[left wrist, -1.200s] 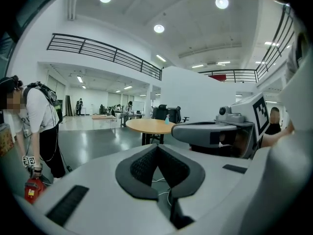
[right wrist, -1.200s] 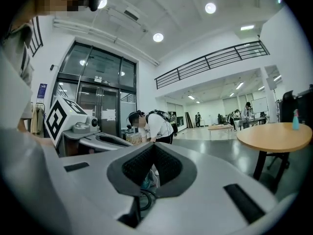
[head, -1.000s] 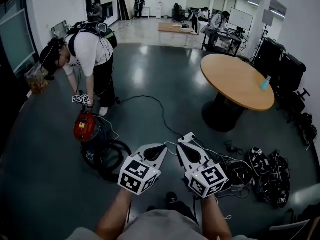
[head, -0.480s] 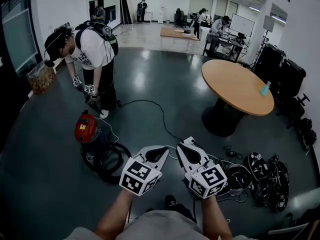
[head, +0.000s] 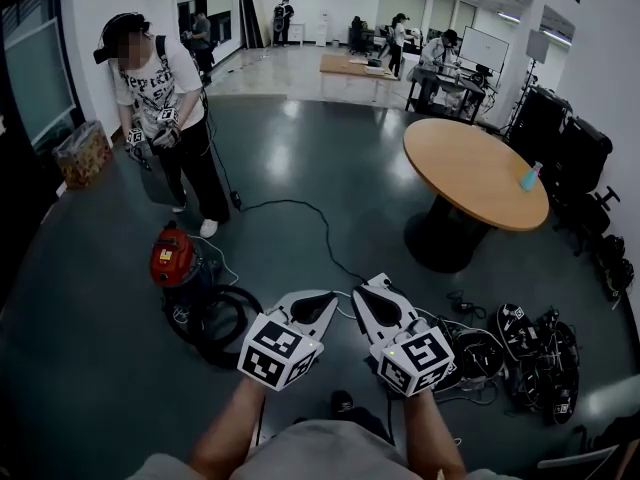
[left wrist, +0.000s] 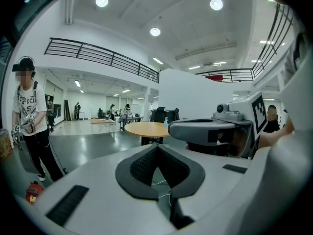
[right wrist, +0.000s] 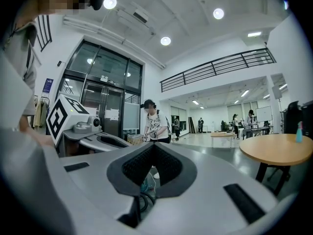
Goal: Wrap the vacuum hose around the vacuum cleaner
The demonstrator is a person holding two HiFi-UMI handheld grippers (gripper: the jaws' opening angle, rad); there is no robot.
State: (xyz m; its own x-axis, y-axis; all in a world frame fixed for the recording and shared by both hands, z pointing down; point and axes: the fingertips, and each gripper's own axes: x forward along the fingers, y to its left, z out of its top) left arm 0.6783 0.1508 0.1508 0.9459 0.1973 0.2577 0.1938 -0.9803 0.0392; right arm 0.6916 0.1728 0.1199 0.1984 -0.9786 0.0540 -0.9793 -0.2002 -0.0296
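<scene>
Red cleaner: the vacuum cleaner (head: 172,256) stands on the floor (head: 90,368) toward its left edge, red top over a dark body.
Person: stands beyond the cleaner (head: 160,98), apart from it, with small marked tools in both hands.
Hose: the black vacuum hose (head: 228,316) lies in several loops on the floor at the cleaner's near right side, touching the body. The head view does not show whether any turn passes round the body.
Stage (judgement): fits either a loose coil waiting to be wound on, or a hose already wound that sits low at the base. Not settled.
Doing it well (judgement): get closer and read the coil before touching it. Any grip on the hose wants the pads square across one turn, not pinching two. Mind the cable.
Cable: a thin cord (head: 300,210) crosses the floor between the cleaner and the tools.
Left tool: (head: 318,300) held low, near the floor's near edge, right of the coil and apart from it. Jaws together at the tips; pads (left wrist: 142,168) hold nothing and touch nothing.
Right tool: (head: 374,286) just beside the left one. Jaws likewise together and empty; only floor shows behind them.
Right side: a round surface (head: 460,168) carries a blue bottle (head: 528,173); black gear (head: 530,353) is heaped toward the floor's right edge.
</scene>
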